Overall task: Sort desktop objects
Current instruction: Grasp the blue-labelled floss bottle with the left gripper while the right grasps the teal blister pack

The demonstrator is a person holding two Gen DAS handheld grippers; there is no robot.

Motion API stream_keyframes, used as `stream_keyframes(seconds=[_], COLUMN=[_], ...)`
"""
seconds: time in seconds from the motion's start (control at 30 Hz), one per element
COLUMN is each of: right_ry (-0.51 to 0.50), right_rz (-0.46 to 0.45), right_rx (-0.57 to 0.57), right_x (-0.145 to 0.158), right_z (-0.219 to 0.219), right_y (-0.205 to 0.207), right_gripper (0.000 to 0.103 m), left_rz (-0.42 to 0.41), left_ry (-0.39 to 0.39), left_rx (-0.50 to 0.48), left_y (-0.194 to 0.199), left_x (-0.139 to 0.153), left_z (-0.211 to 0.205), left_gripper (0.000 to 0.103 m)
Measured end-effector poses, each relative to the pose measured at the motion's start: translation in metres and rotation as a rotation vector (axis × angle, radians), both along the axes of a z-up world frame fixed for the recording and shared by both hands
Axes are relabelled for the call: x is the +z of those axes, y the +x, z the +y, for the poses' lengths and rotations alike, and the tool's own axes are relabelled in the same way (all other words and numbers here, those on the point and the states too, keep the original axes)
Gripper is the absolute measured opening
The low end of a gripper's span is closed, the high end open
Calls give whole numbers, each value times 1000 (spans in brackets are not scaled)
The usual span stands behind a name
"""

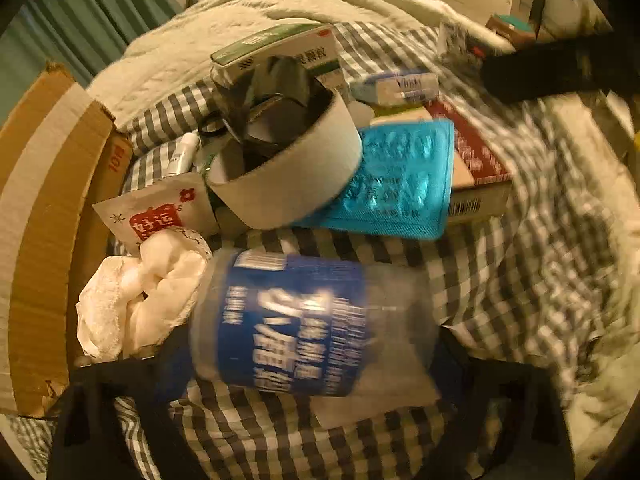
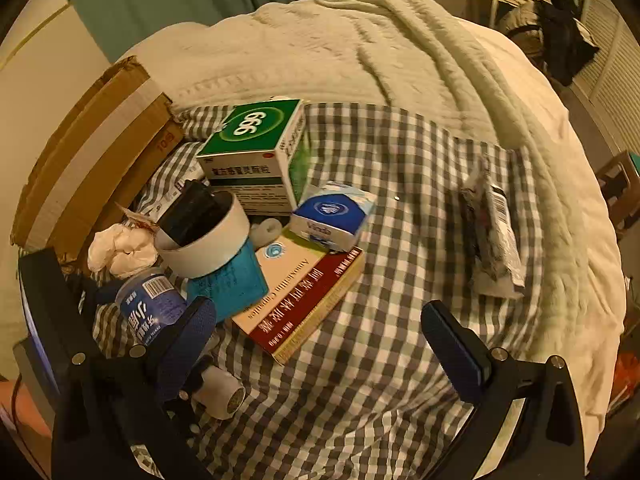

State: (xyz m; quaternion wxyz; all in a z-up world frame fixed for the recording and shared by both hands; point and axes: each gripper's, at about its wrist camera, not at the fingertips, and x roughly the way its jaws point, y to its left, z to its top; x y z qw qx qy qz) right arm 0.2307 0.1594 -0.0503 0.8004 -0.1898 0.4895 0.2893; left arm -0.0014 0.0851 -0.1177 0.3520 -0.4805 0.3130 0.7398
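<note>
My left gripper point(image 1: 308, 364) is shut on a clear plastic bottle with a blue label point(image 1: 296, 320), lying crosswise between its fingers; the bottle also shows in the right wrist view point(image 2: 150, 304). Beyond it lie a white cup holding dark objects point(image 1: 288, 160), a blue blister pack point(image 1: 396, 184), a red and cream medicine box point(image 2: 304, 300), a green 999 box point(image 2: 256, 148), a small blue tissue pack point(image 2: 334, 214) and crumpled white tissue point(image 1: 140, 292). My right gripper point(image 2: 320, 336) is open and empty above the checked cloth.
A cardboard box point(image 2: 92, 160) stands at the left edge. A silver snack packet point(image 2: 494, 236) lies on the checked cloth point(image 2: 400, 380) at the right. A red and white sachet point(image 1: 156, 212) and a small white tube point(image 1: 184, 154) lie near the cup. A cream blanket point(image 2: 360, 48) lies behind.
</note>
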Motion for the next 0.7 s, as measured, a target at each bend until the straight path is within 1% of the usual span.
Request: stream_keyframes(seconds=[0.07, 0.1, 0.17, 0.23, 0.3, 0.37, 0.43, 0.53, 0.63, 0.67, 0.7], right_ry=[2, 1, 0, 4, -11, -39, -66, -116, -178, -199, -226], right_rz=[-1, -1, 8, 13, 26, 31, 32, 41, 53, 61, 66], right_rx=[35, 54, 101, 131, 190, 227, 256, 260, 250, 251, 254], right_x=[-1, -1, -1, -2, -8, -15, -24, -36, -52, -57, -62], right_z=[5, 8, 17, 27, 42, 55, 68, 81, 91, 89, 92], right_y=[-2, -4, -9, -14, -21, -28, -31, -31, -28, -29, -30], right_gripper=[103, 103, 103, 103, 103, 103, 103, 103, 103, 101, 95], left_rz=[-16, -41, -138, -193, -188, -156, -144, -182, -203, -210, -215], left_ry=[13, 29, 48, 38, 9, -5, -13, 12, 2, -4, -9], left_rx=[64, 11, 145, 227, 275, 300, 314, 351, 373, 370, 368], left_y=[-10, -17, -32, -39, -43, -45, -51, -60, -66, -69, -71], left_x=[11, 17, 31, 40, 48, 52, 51, 44, 36, 34, 32], left_z=[-6, -11, -27, -40, -51, -60, -68, -83, -91, -89, -90], left_gripper=[91, 91, 91, 91, 91, 89, 89, 89, 89, 89, 89])
